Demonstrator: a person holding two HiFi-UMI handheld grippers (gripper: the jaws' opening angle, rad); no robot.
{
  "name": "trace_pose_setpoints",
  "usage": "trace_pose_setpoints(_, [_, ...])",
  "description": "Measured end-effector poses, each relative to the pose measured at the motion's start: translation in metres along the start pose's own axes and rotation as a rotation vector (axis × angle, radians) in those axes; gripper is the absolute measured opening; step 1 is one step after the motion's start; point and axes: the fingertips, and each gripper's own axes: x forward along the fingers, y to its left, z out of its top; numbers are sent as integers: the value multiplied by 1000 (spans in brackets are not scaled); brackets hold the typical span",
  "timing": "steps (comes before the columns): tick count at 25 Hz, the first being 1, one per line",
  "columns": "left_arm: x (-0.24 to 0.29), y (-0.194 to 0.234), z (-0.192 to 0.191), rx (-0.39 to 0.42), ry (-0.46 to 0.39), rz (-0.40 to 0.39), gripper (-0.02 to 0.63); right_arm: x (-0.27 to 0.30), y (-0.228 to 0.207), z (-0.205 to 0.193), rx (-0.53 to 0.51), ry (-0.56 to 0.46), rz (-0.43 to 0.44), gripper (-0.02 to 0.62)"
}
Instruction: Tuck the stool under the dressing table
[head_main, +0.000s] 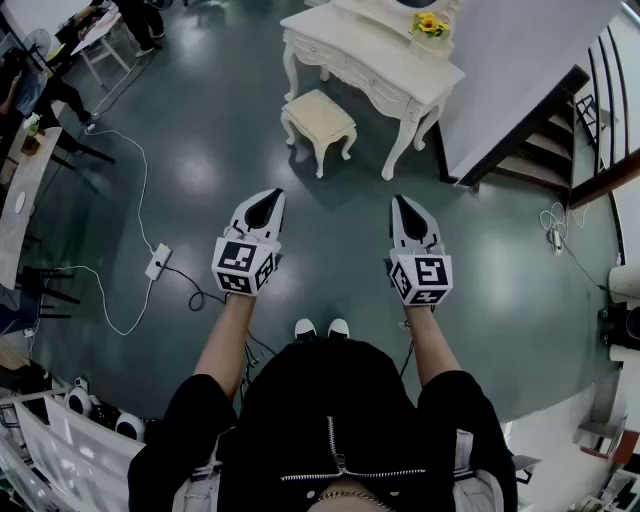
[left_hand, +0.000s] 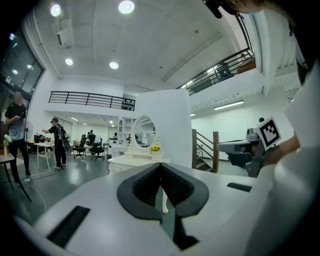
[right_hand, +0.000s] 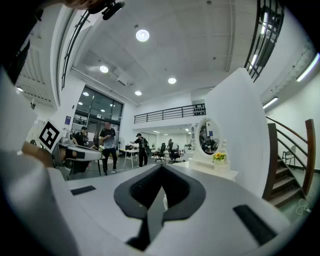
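A cream stool (head_main: 318, 120) stands on the dark floor, out in front of the white dressing table (head_main: 370, 55), which carries yellow flowers (head_main: 430, 24). My left gripper (head_main: 268, 196) and right gripper (head_main: 401, 200) are held level side by side, well short of the stool, and both are shut with nothing in them. In the left gripper view the jaws (left_hand: 161, 167) meet in front of the dressing table (left_hand: 131, 161). The right gripper view shows its jaws (right_hand: 161, 168) closed, with the table and its oval mirror (right_hand: 208, 136) to the right. The stool is hidden in both gripper views.
A power strip (head_main: 157, 262) with white cable lies on the floor to the left. A staircase (head_main: 545, 140) and a white wall stand right of the dressing table. Desks, chairs and several people (right_hand: 107, 145) fill the far left.
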Motion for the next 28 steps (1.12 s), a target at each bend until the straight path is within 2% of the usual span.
trace_pose_setpoints(6, [-4,19,-6,9,3,-2,21,9,13,2,36,-29,11,6])
trace_pose_setpoints(14, [-3,43,-22,1,19,-31,21,24,27,-13,33,14,-35,8])
trace_pose_setpoints(22, [27,59,-27,-4,35,-49,21,48,13,-14,37,6,-82,8])
trace_pose_setpoints(28, [72,73,-29,-8,46,-55,21,85,-12,-16,44,2,-83,6])
